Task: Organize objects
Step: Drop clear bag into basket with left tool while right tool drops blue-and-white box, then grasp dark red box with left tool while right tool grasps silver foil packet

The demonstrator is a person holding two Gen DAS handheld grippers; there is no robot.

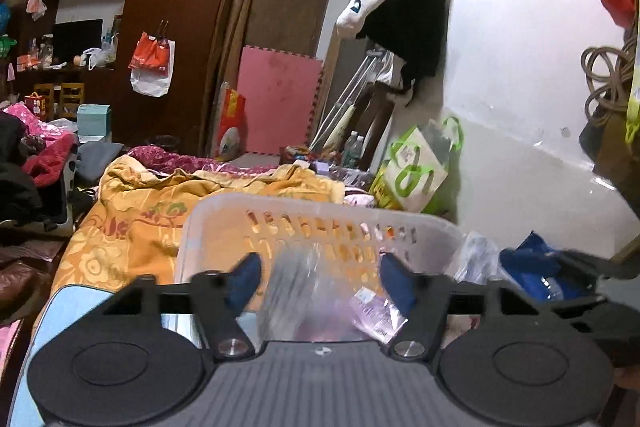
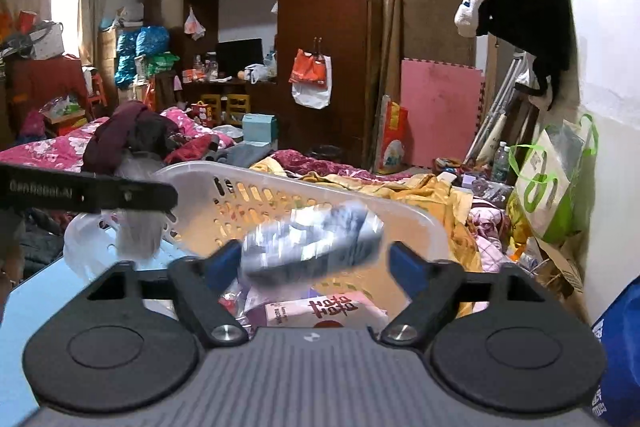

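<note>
A translucent white slotted basket (image 1: 320, 215) stands just ahead of both grippers and also shows in the right wrist view (image 2: 280, 183). My left gripper (image 1: 320, 281) is open over the basket, with a blurred clear plastic bag (image 1: 300, 291) between its blue fingers, apart from them. A small pink packet (image 1: 374, 313) lies below it. My right gripper (image 2: 316, 261) is open, with a blurred clear bag holding a dark item (image 2: 316, 243) between its fingers, free of the pads. A pink and white packet (image 2: 328, 309) lies in the basket beneath.
An orange flowered blanket (image 1: 132, 227) covers the bed behind the basket. A green and white bag (image 1: 420, 167) leans on the white wall. A blue bag (image 1: 536, 267) lies at right. The left gripper's arm (image 2: 80, 193) crosses the right view's left side. A light blue surface (image 2: 36, 299) lies below.
</note>
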